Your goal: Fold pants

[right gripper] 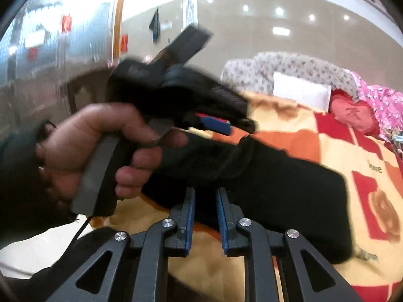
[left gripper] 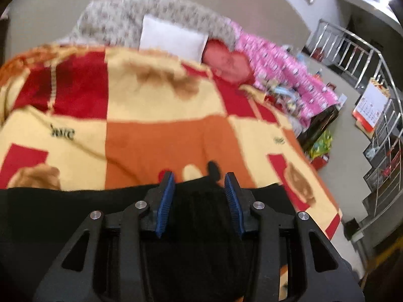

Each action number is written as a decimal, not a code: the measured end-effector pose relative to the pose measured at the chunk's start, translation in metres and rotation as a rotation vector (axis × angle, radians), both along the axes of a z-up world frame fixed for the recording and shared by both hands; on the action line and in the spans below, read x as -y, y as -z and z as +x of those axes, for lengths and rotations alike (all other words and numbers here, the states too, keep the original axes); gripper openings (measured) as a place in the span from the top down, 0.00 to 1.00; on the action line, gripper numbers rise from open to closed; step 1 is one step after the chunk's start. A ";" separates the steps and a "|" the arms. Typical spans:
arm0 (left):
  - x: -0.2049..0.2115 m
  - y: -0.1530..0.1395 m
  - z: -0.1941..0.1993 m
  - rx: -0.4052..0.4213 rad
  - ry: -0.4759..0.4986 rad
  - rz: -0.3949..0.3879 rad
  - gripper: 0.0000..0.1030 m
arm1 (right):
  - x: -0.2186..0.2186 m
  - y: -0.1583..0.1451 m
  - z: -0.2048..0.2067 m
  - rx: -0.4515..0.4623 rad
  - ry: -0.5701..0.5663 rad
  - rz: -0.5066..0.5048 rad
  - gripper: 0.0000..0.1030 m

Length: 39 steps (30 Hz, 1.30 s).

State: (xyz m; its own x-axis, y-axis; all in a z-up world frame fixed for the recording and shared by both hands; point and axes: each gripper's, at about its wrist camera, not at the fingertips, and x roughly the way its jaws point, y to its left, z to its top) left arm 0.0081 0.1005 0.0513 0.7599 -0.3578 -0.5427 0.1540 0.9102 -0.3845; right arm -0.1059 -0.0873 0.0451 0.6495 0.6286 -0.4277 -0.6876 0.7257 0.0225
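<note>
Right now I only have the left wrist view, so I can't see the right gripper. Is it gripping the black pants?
Observer: No. The right gripper shows a narrow gap between its blue pads, and they are not pinching the black pants.
Operator: Can you see my left gripper from there?
Observer: Yes. The left gripper is over the pants, held by a bare hand.
Operator: How do the pants lie?
Observer: As one long dark band across the checked blanket.

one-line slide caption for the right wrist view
Right gripper open over folded black pants on a checked blanket, left gripper alongside.
</note>
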 end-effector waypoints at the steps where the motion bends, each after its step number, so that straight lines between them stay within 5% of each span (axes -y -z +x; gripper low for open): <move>1: 0.008 -0.003 -0.007 0.027 0.020 0.006 0.62 | 0.011 -0.004 -0.001 0.019 0.024 0.017 0.85; 4: 0.041 0.000 -0.017 0.065 0.094 0.067 0.62 | 0.050 -0.015 0.004 0.047 0.189 0.068 0.85; 7: 0.059 0.025 -0.006 -0.023 0.084 0.166 0.67 | 0.090 -0.011 0.028 -0.038 0.364 0.085 0.85; 9: 0.052 0.040 -0.001 -0.072 0.041 0.156 0.73 | 0.107 -0.007 0.039 -0.103 0.398 0.117 0.86; 16: 0.045 0.040 -0.019 -0.076 0.009 0.136 0.75 | 0.075 0.001 0.059 -0.129 0.243 0.031 0.87; 18: 0.039 0.042 -0.018 -0.074 0.001 0.079 0.75 | 0.065 0.027 0.066 -0.215 0.248 -0.063 0.87; 20: 0.037 0.044 -0.017 -0.072 -0.001 0.027 0.75 | 0.064 0.024 0.059 -0.180 0.254 -0.077 0.87; 24: 0.039 0.043 -0.017 -0.068 0.003 0.009 0.75 | 0.075 0.016 0.060 -0.230 0.252 0.000 0.87; 29: 0.037 0.044 -0.017 -0.065 0.005 -0.012 0.75 | 0.076 -0.017 0.090 -0.134 0.282 -0.002 0.87; 35: 0.033 0.046 -0.017 -0.067 0.010 -0.042 0.75 | 0.058 0.019 0.156 -0.363 0.163 -0.079 0.87; 39: 0.031 0.046 -0.017 -0.067 0.011 -0.060 0.75 | 0.075 0.008 0.161 -0.341 0.214 -0.037 0.87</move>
State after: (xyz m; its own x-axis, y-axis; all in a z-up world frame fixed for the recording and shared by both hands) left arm -0.0090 0.0694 0.0052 0.7182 -0.3994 -0.5698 0.1358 0.8836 -0.4482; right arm 0.0547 -0.1623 0.0375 0.5809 0.4744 -0.6614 -0.4782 0.8565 0.1943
